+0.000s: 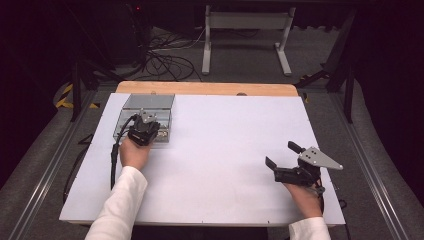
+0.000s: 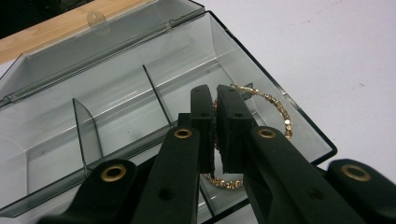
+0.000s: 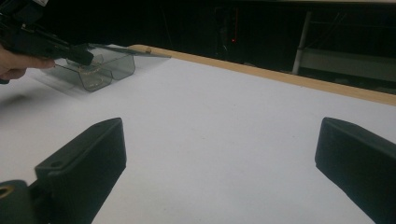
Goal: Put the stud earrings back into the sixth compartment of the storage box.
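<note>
**Inspector A:** Bracelet [image 2: 275, 108], gold and beaded, lies in the end compartment of the clear plastic box [image 2: 116, 93]. The left tongs [image 2: 215, 128] are pinched nearly shut on its near arc, one pad inside the loop and one outside. The left gripper view gives that detail. It also shows two dividers standing in the box and the lid laid open toward the wooden edge of the desk.

**Inspector B:** The high view places the box [image 1: 146, 107] at the far left of the white desk [image 1: 215, 150], with the left tongs [image 1: 145, 131] reaching down into its near right corner. The bracelet itself cannot be made out there.

**Inspector A:** And the right tongs [image 1: 280, 155]?

**Inspector B:** Wide open, holding nothing, at the near right of the desk and well apart from the box. The right gripper view confirms bare white surface between the two pads [image 3: 84, 158], with the box [image 3: 100, 67] and the left tongs [image 3: 79, 55] small in the far upper left.
</note>
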